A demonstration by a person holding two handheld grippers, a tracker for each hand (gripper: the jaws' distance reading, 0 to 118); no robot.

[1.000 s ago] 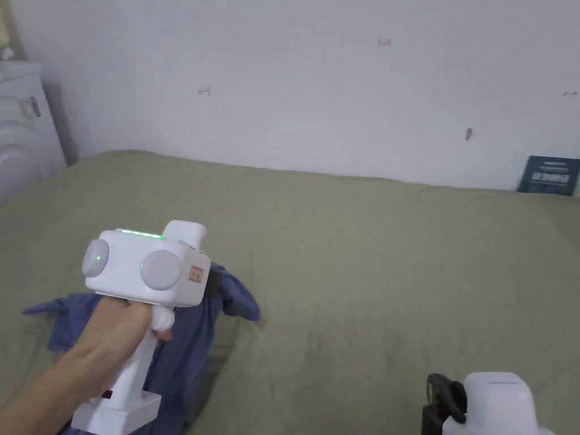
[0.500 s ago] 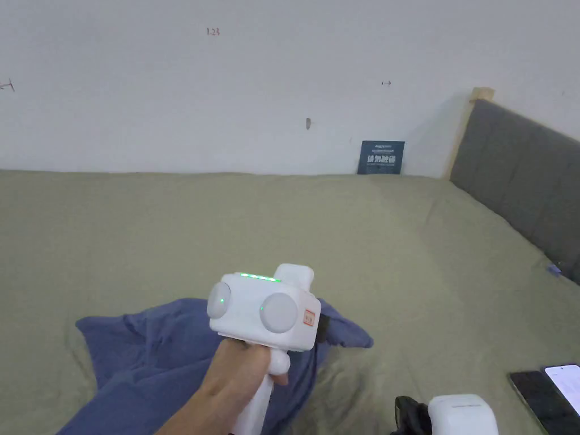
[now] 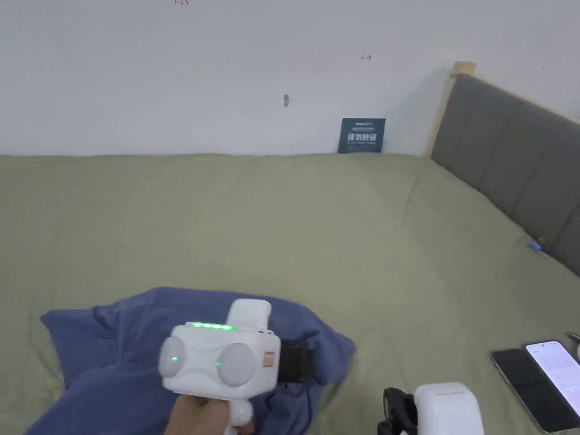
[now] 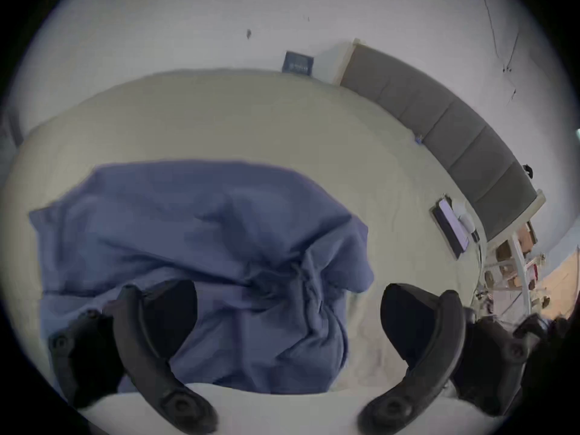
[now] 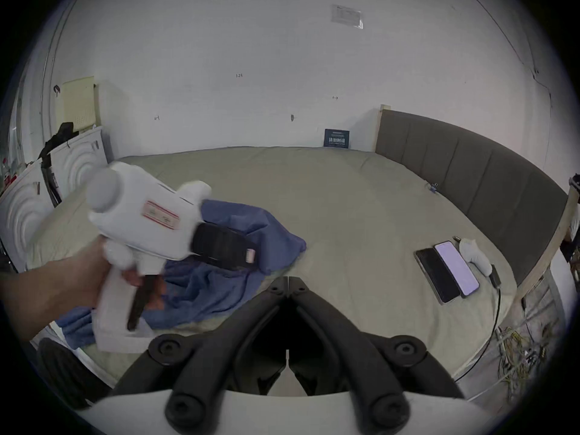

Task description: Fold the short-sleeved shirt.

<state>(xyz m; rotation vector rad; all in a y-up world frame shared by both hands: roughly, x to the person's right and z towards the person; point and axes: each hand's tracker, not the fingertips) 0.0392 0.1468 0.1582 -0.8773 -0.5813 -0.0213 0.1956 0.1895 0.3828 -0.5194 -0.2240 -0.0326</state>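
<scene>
Shirt: the blue short-sleeved shirt [image 3: 130, 345] lies crumpled on the near left part of the green bed [image 3: 317, 226].
Left gripper: the left gripper [image 4: 287, 319] hangs over the shirt, jaws spread wide, nothing between them.
Right gripper: the right gripper [image 5: 287, 285] is over the bed, right of the shirt, jaws closed together and empty.
Phones: 2 phones [image 3: 538, 379] lie on the bed, well right of the shirt.

An olive bed [image 3: 351, 226] bears a crumpled blue shirt [image 3: 113, 340] and two phones [image 3: 538, 379].
</scene>
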